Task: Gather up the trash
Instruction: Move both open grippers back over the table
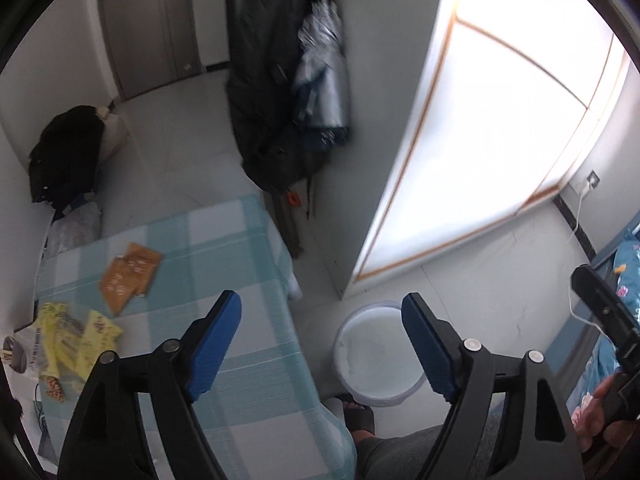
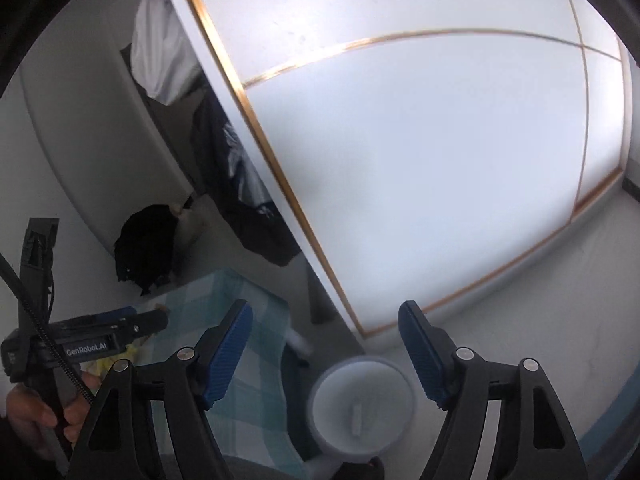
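Orange snack wrappers point(image 1: 130, 276) and yellow wrappers point(image 1: 76, 338) lie on the table with a blue-and-white checked cloth point(image 1: 224, 240), at its left side. A white lined trash bin point(image 1: 376, 356) stands on the floor right of the table; it also shows in the right wrist view point(image 2: 360, 404), with a small white piece inside. My left gripper point(image 1: 320, 344) is open and empty, above the table's right edge and the bin. My right gripper point(image 2: 324, 356) is open and empty, above the bin. The left gripper's body point(image 2: 100, 340) shows at the left of the right wrist view.
A white wardrobe door with gold trim point(image 1: 480, 140) stands right of the table. Dark clothes hang in the open wardrobe point(image 1: 276, 80). A black bag point(image 1: 64, 152) sits on the floor by the wall. Blue bedding point(image 1: 624, 272) is at the far right. My foot point(image 1: 360, 416) is beside the bin.
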`<state>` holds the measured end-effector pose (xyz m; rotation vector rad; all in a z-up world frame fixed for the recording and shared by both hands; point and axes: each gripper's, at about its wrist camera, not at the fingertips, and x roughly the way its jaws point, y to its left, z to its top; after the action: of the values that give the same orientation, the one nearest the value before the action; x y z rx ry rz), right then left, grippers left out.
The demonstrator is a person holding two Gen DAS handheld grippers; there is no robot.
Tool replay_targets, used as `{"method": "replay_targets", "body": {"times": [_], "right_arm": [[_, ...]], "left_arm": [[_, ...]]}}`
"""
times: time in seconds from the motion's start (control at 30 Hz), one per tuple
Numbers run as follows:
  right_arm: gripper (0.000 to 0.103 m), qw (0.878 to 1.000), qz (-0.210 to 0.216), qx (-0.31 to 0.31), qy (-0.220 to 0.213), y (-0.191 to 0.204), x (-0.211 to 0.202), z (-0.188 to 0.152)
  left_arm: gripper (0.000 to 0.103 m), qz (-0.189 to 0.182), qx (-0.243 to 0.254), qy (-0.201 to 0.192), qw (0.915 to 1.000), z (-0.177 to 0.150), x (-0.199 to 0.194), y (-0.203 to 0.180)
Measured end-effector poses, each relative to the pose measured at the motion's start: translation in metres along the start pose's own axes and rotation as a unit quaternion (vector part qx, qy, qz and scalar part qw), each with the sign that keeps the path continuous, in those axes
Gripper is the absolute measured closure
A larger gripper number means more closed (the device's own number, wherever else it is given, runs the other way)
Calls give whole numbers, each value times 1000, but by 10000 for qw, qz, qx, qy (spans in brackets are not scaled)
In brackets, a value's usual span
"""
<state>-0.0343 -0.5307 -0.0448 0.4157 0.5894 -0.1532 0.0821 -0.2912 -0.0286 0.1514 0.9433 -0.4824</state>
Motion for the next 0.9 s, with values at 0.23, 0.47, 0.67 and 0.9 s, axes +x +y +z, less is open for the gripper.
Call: {"method": "replay_targets", "body": {"times": [0.23,0.47,0.67,0.9], "right_arm": [[17,9965,396,-526,-509,75,-33,20],[7,9887,859,-974,-750,147,-45,12],[7,9787,1236,-1465,-734,211,-30,-9],[7,9675,1538,-1936,-528,268,-11,-41]], "left_arm": [[16,242,-359,-607,9972,-6,-49,53],[9,612,-768,-1170,9883,-22,-91,120],[8,984,-1233,-1574,9748,-49,-118,189],[8,1316,-1926,-1820,9552,-86,-126,255]]}}
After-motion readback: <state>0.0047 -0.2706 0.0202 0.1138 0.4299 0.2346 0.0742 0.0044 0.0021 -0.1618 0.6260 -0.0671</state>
